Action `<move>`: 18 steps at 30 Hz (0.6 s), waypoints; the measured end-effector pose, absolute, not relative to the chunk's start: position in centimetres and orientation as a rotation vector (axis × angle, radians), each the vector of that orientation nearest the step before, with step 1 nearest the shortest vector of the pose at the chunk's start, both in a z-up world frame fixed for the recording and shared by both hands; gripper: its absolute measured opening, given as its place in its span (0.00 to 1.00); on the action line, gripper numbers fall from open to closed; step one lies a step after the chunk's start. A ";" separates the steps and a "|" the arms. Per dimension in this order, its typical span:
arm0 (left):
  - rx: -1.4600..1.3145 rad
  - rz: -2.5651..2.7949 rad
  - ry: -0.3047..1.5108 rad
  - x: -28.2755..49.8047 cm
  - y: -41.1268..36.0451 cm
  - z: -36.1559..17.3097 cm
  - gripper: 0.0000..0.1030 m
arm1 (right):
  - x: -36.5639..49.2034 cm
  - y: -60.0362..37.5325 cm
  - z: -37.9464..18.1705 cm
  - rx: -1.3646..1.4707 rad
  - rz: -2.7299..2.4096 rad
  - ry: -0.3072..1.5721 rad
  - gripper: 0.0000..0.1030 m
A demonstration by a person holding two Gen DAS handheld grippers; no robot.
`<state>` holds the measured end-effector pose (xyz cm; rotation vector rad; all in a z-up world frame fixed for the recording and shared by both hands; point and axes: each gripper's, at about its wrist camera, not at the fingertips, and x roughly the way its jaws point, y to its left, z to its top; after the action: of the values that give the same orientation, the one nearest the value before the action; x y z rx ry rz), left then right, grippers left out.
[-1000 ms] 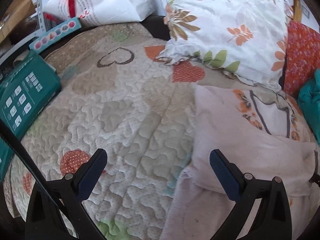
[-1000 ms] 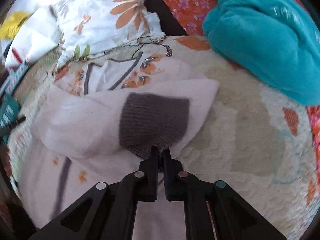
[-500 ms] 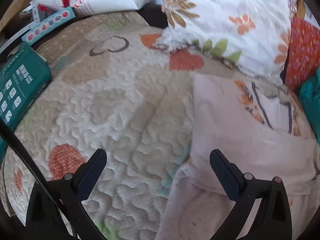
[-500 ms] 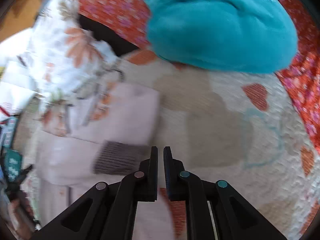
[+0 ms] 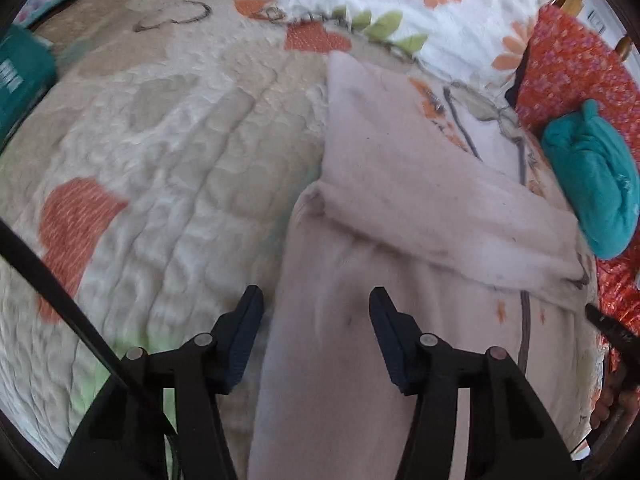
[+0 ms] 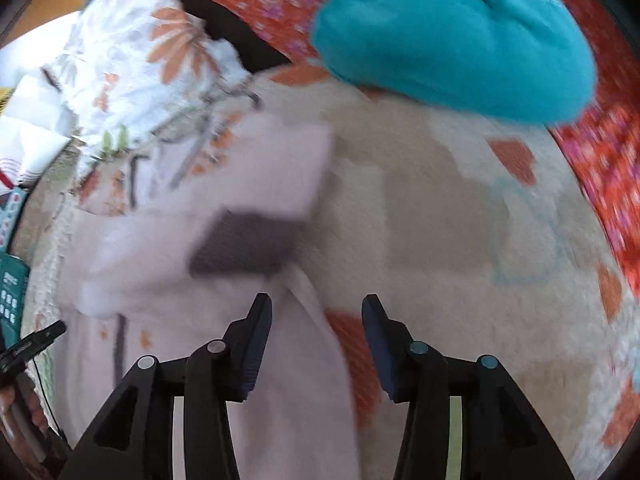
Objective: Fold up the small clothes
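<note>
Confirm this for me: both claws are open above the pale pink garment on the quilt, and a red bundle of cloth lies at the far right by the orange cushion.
One thing is wrong: the bundle of cloth is teal, not red, as the right wrist view shows. The rest holds: the left claw and right claw are both open above the pale pink garment on the quilt, and the bundle lies by the orange cushion.

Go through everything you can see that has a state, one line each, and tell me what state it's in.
Left claw: open, empty, over the near edge of the garment.
Right claw: open, empty, above the garment's right edge.
Pale pink garment with orange flower print: partly folded, sleeve laid across the body.
Dark grey ribbed cuff: lying flat on the garment, released.
Teal fleece bundle: bunched up, unfolded, beside the garment.
</note>
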<state>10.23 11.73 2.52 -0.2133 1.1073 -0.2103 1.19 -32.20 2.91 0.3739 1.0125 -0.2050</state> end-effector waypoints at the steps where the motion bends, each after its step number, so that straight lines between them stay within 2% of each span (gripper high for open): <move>1: -0.223 -0.222 1.105 9.5 11.9 2.6 0.52 | 0.5 -32.3 2.1 0.398 -0.198 1.035 0.49; 3: -0.265 -0.244 1.091 7.6 12.7 2.7 0.52 | -0.8 -32.5 0.4 0.474 -0.158 1.091 0.50; 6: -0.319 -0.267 1.087 5.0 13.9 2.7 0.52 | -3.4 -31.4 0.1 0.510 -0.098 1.052 0.51; 13: -0.451 -0.328 1.106 -2.1 15.3 1.7 0.52 | -11.9 -29.8 -2.1 0.883 0.129 0.952 0.51; 18: -0.497 -0.352 1.122 -6.0 16.2 0.6 0.52 | -15.6 -27.9 -3.1 0.945 0.227 0.979 0.50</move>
<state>-5.97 16.25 0.65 -0.4973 1.1224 -0.3520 -15.58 -27.85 -3.13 0.9445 0.9792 0.2275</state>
